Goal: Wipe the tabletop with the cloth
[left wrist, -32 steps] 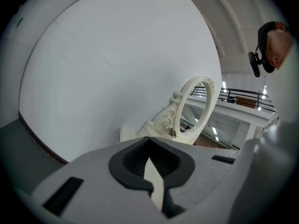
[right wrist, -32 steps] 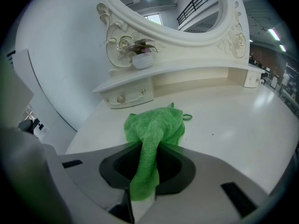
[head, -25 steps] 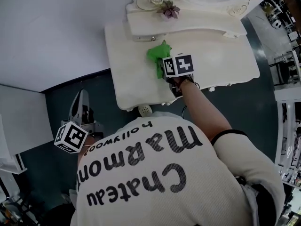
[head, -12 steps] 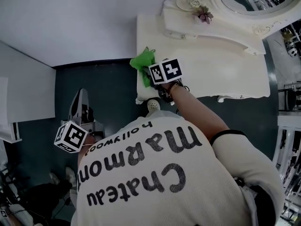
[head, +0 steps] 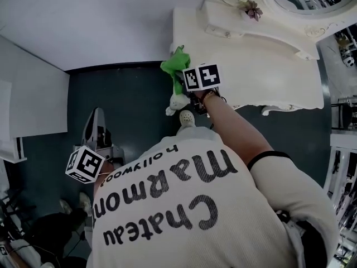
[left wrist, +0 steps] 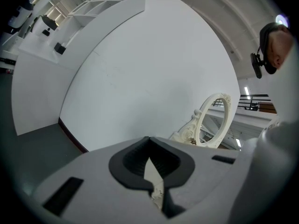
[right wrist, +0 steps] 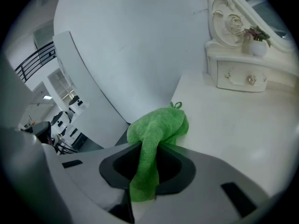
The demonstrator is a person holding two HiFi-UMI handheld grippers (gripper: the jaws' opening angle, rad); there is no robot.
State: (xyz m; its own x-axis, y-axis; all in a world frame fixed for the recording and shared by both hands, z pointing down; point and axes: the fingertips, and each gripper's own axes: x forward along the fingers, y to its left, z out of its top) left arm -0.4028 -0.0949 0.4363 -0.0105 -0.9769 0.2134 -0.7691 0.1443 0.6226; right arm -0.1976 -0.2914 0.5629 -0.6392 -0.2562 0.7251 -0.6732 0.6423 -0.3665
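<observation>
- At the top of the head view: cream tabletop [head: 268, 77], ornate-edged, set against a white wall [head: 100, 21]; mirror frame [head: 290, 13] and small potted plant [head: 251, 8] on the raised back part.
- On the tabletop's left edge, same view: green cloth [head: 174, 66], bunched, pinched by the right gripper [head: 183, 82]; marker cube just behind the cloth, forearm reaching in from a printed shirt [head: 184, 205].
- Low at the left, over dark floor [head: 134, 105]: left gripper [head: 96, 119], well apart from the table, touching nothing.
- Left gripper view: left gripper [left wrist: 152, 174] with jaws brought together, a thin slit only, nothing between them; beyond, the white wall [left wrist: 140, 78] and the oval mirror frame [left wrist: 202, 120].
- Right gripper view: right gripper [right wrist: 142, 171] with jaws clamped on the cloth [right wrist: 159, 129]; one strip of cloth running down between the jaws, the rest heaped in front and resting on the tabletop [right wrist: 233, 125] near its left corner; small hanging loop at the heap's far side.
- Further back in that view, well apart from the cloth: drawer unit [right wrist: 236, 76] with two knobs, the potted plant [right wrist: 256, 34] on top.
</observation>
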